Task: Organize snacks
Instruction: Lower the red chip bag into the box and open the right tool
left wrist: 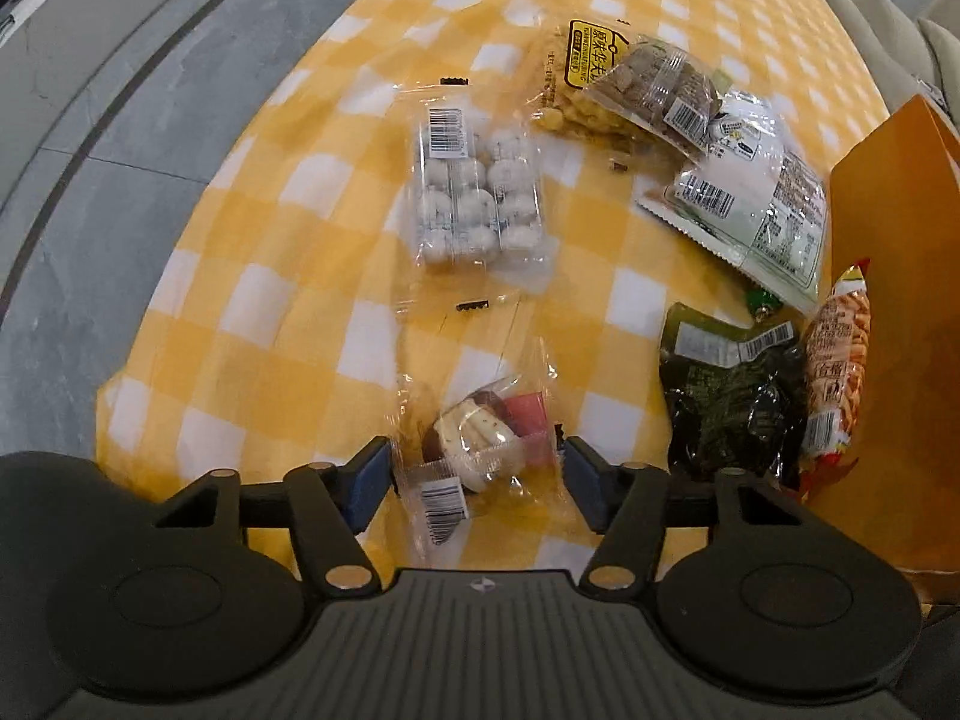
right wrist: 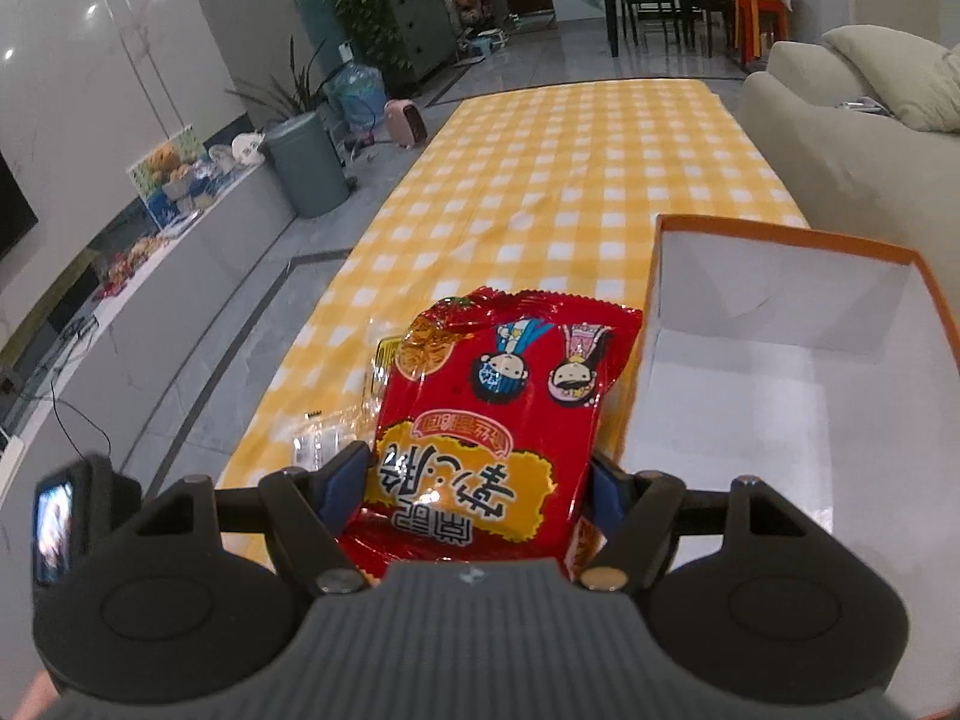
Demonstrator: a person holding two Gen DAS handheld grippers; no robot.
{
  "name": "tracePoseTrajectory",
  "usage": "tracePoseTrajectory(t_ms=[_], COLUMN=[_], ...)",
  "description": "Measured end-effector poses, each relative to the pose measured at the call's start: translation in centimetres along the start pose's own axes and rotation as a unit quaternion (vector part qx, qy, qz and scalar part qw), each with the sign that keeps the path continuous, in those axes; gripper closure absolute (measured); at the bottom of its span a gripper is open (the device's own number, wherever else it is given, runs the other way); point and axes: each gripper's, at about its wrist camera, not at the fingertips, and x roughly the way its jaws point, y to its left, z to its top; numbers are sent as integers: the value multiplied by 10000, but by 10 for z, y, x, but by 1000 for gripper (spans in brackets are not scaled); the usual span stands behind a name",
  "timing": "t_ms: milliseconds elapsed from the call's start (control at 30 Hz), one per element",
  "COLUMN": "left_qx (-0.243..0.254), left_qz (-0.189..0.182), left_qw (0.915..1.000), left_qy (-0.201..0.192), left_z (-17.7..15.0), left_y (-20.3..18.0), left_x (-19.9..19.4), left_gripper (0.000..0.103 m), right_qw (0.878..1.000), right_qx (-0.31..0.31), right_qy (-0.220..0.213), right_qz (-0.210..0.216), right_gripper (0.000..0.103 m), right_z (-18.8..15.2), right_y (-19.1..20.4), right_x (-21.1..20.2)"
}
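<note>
Pointing steeply down at the yellow checked tablecloth point(left wrist: 288, 300), my left gripper point(left wrist: 477, 471) is open, its blue pads on either side of a clear packet with a white and brown pastry point(left wrist: 474, 438). The pads stand at the edges of the wrap, and the packet lies flat on the cloth. My right gripper point(right wrist: 480, 480) is shut on a red snack bag point(right wrist: 498, 414) and holds it above the table, just left of an orange box with a white inside point(right wrist: 780, 360). Nothing shows inside the box.
Further snacks lie ahead of the left gripper: a clear tray of white balls point(left wrist: 474, 192), a yellow-labelled bag point(left wrist: 576, 78), a bag of brown squares point(left wrist: 660, 90), a white and green bag point(left wrist: 750, 204), a dark seaweed bag point(left wrist: 732, 396) and a cracker bag point(left wrist: 834, 372) against the orange box's wall point(left wrist: 900, 300). A sofa point(right wrist: 840, 138) stands on the right.
</note>
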Motion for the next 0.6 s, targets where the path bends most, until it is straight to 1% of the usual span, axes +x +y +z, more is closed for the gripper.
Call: tracePoseTrajectory(t_ms=[33, 100, 200, 300, 400, 467, 600], left_qx=[-34, -77, -110, -17, 82, 172, 332], left_qz=[-9, -65, -89, -126, -235, -307, -706], left_qw=[10000, 9999, 9998, 9993, 9970, 9949, 9886], left_qy=[-36, -76, -160, -343, -730, -943, -1284], left_z=[0, 0, 0, -2, -7, -9, -10], left_y=[1, 4, 7, 5, 0, -8, -29], left_x=[-1, -3, -7, -17, -43, -62, -100], left_gripper=[38, 46, 52, 53, 53, 53, 53], right_qw=[10000, 10000, 9999, 9998, 9997, 9992, 9984], right_qx=[31, 43, 30, 25, 46, 142, 248], right_qy=[-9, -65, -122, -170, -212, -263, -199], right_qz=[8, 2, -51, -86, -150, -247, -460], right_gripper=[31, 31, 31, 31, 31, 31, 31], right_z=[1, 2, 3, 5, 9, 10, 9], right_y=[-2, -4, -5, -9, -21, -35, -66], right_x=[-2, -7, -14, -25, -36, -47, -58])
